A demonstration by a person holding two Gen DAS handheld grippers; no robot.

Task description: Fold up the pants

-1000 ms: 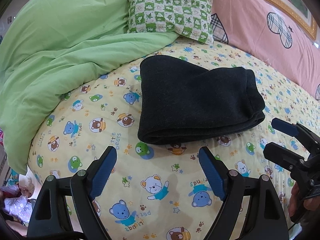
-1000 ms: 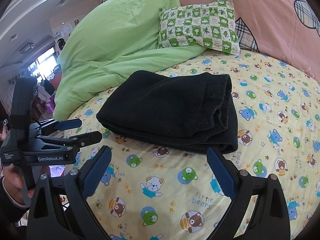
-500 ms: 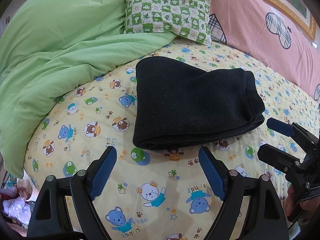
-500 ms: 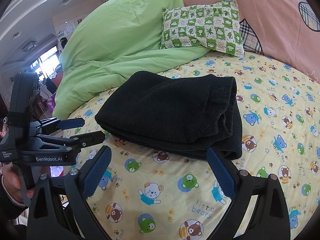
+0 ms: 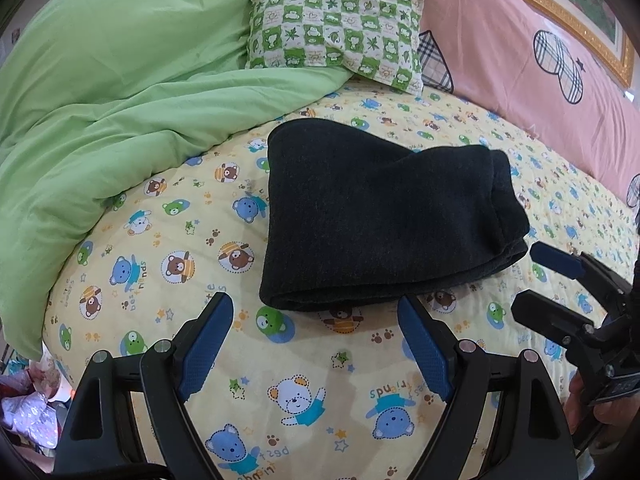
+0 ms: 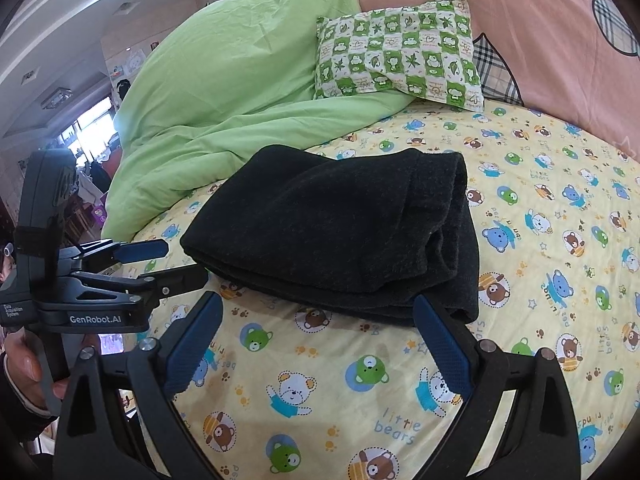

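The black pants point(image 5: 380, 216) lie folded in a thick rectangle on the yellow bear-print bed sheet point(image 5: 168, 264); they also show in the right wrist view point(image 6: 340, 232). My left gripper point(image 5: 314, 340) is open and empty, just short of the near folded edge. My right gripper point(image 6: 316, 340) is open and empty, its fingertips close to the pants' near edge. Each gripper shows in the other's view: the right one at the right edge point(image 5: 560, 284), the left one at the left point(image 6: 160, 264).
A bunched green duvet point(image 5: 100, 100) lies to the left of the pants. A green-and-white checked pillow point(image 5: 336, 32) sits behind them, against a pink plaid-print bedding roll point(image 5: 520, 60). The sheet's rounded edge falls off at lower left, with room clutter beyond.
Both grippers have moved a little closer to the pants' near edge. The pants have not moved and both grippers stay open.
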